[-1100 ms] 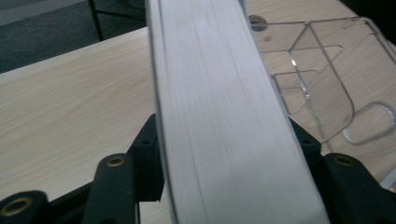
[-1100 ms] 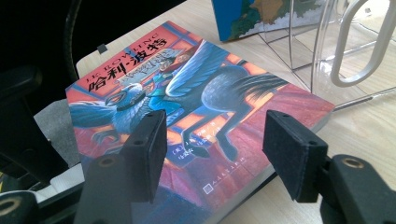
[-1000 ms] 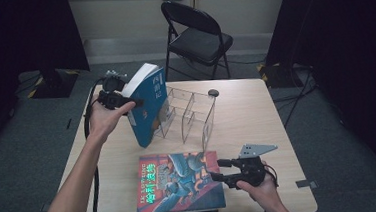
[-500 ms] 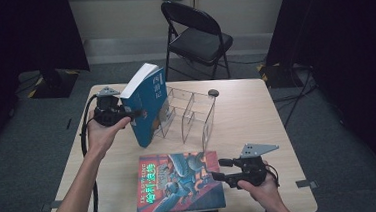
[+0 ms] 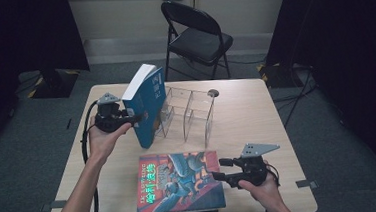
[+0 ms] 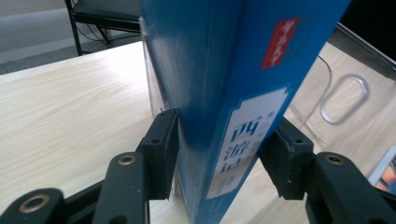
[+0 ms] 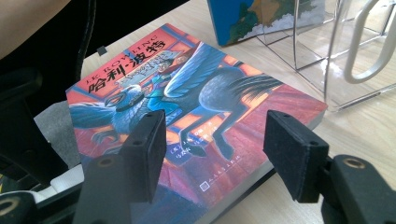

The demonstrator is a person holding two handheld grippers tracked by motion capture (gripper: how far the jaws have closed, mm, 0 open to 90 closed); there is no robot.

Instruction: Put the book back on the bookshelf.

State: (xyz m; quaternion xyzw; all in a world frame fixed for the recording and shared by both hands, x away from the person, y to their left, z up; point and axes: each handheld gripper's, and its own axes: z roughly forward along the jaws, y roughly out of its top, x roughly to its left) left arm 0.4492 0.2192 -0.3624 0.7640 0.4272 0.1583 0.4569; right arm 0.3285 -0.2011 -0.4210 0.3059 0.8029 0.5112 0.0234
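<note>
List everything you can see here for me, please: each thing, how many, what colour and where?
Blue book: one, blue with white page edges, upright and tilted at the rack's left end, clamped by the left gripper.
Clear rack: one, transparent, with dividers, mid-table.
Picture book: one, red and blue cover, flat at the table's near edge, on something darker.
Table: one, light wood.
Folding chair: one, black, beyond the table.
Left gripper: black, shut on the blue book's spine.
Right gripper: black, open, at the picture book's right edge.
Hands: two, one on each gripper.
</note>
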